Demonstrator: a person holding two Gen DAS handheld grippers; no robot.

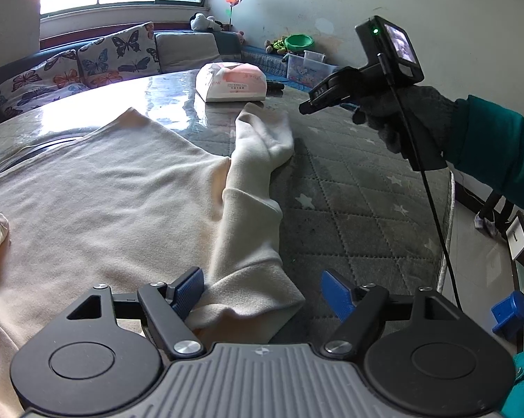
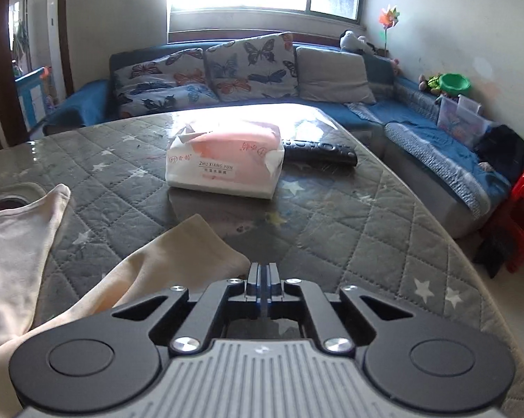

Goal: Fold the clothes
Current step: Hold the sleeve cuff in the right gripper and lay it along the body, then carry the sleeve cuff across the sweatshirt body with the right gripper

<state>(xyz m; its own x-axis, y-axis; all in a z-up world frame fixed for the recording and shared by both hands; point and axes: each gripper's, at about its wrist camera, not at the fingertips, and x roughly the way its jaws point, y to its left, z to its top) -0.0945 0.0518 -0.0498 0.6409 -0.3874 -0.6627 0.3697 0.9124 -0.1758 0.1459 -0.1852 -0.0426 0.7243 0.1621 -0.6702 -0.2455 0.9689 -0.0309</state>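
Observation:
A cream sweater [image 1: 98, 191] lies spread on the quilted grey table cover [image 1: 349, 191]. Its sleeve [image 1: 251, 209] is bent back along the body's right side. My left gripper [image 1: 262, 282] is open low over the sleeve's cuff end, which lies between the blue pads [image 1: 188, 289], closer to the left one. A gloved hand holds my right gripper [image 1: 305, 106] in the air to the right of the sleeve's far bend. In the right wrist view that gripper [image 2: 262, 271] is shut with nothing in it, and the sleeve [image 2: 185, 254] lies just to its left.
A pink and white tissue pack [image 2: 223, 163] and a black remote [image 2: 319, 149] sit on the far part of the table. A sofa with butterfly cushions [image 2: 248, 66] runs behind it. The table's curved edge [image 1: 450, 209] is on the right, with a red stool [image 2: 523, 216] beyond.

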